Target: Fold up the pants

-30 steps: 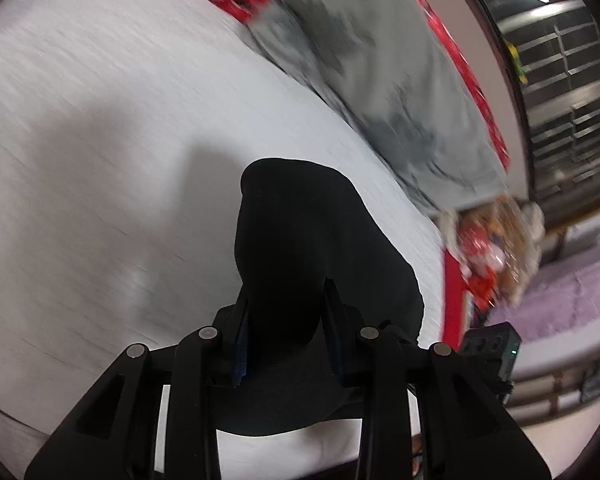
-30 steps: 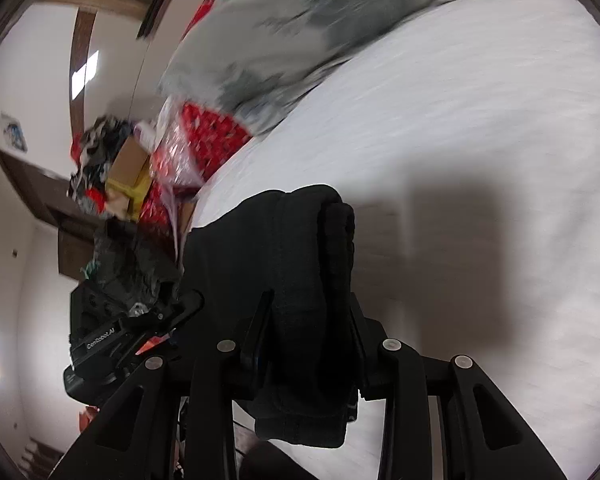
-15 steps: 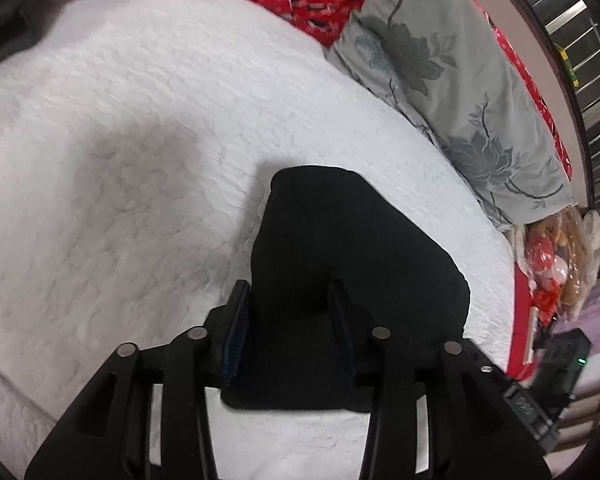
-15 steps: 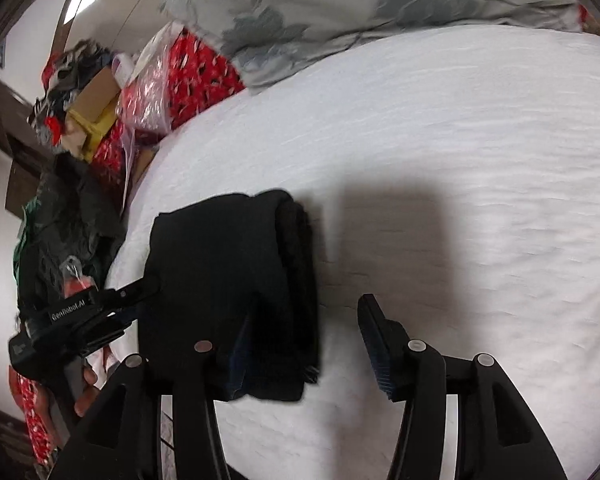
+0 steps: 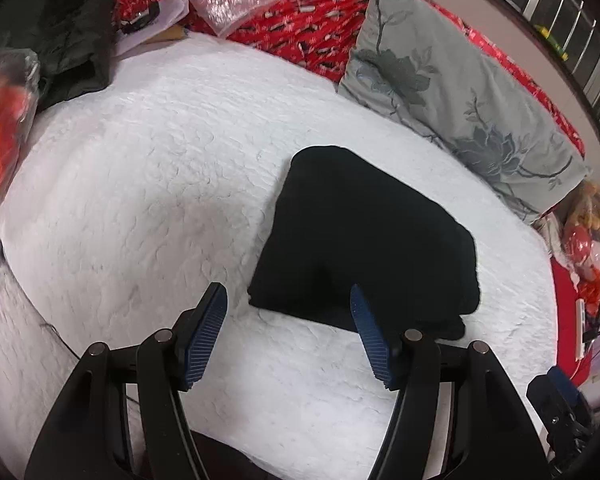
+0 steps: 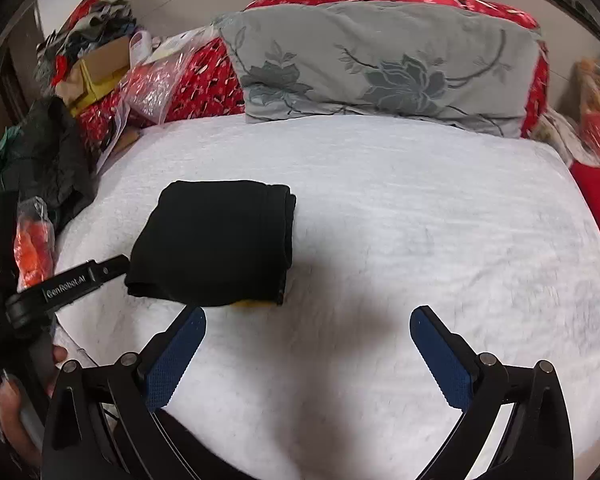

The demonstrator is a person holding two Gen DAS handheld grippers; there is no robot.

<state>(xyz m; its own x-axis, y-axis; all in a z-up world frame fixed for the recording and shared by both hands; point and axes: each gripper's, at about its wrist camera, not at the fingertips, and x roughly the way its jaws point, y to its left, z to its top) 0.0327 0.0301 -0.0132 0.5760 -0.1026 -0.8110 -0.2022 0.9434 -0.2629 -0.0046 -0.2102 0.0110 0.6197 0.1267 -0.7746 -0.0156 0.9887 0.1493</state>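
The black pants lie folded into a thick soft bundle left of centre on the white bed. Both the left tool and right tool have just been opening and stand apart, empty. Light, limp cloth; pinch a stacked edge through all layers.

You can read just one text, "GenRobot.AI", printed in white along the black arm of the left gripper in your right wrist view; a second white mark lower on its body is too blurred to read.
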